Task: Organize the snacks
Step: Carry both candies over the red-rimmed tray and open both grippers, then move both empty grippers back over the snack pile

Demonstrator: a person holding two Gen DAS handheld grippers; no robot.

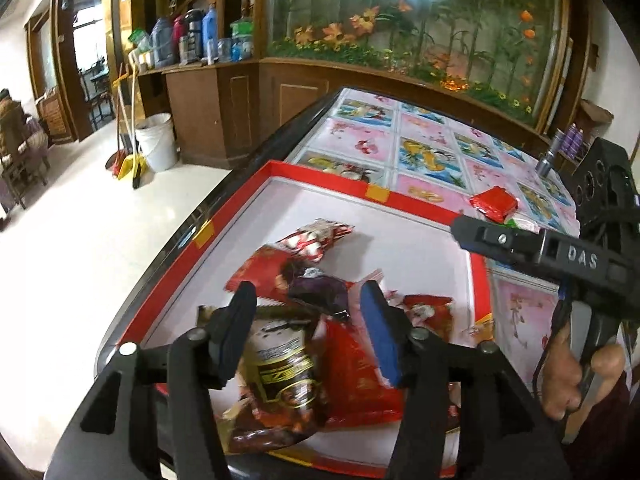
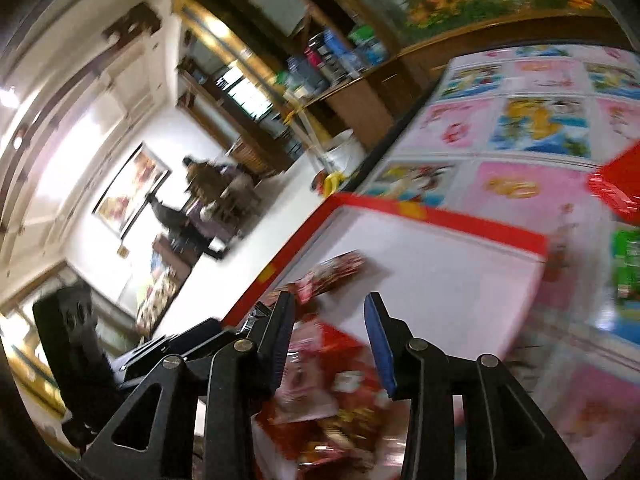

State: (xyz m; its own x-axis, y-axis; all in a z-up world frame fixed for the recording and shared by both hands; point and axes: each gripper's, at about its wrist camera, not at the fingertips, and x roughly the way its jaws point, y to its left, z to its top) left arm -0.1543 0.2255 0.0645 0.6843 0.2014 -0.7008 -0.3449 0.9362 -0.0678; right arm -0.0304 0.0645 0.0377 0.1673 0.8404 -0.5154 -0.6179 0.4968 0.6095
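Observation:
A red-rimmed white tray (image 1: 320,196) lies on the table and holds several snack packets. My left gripper (image 1: 308,300) is open and empty, hovering over a brown nut packet (image 1: 280,376), a red packet (image 1: 356,376) and a dark purple sweet (image 1: 316,292). A red-and-white candy packet (image 1: 312,240) lies further in. My right gripper (image 2: 330,308) is open and empty above red packets (image 2: 340,380) at the tray's (image 2: 440,272) near end; this view is blurred. The right gripper's finger also shows in the left wrist view (image 1: 520,244). A red packet (image 1: 494,203) lies outside the tray.
The table has a pink and blue cartoon-patterned cover (image 1: 432,148). A green packet (image 2: 626,264) and a red packet (image 2: 620,188) lie on it right of the tray. A black speaker (image 1: 600,184) stands at the far right. A white bucket (image 1: 156,140) stands on the floor left.

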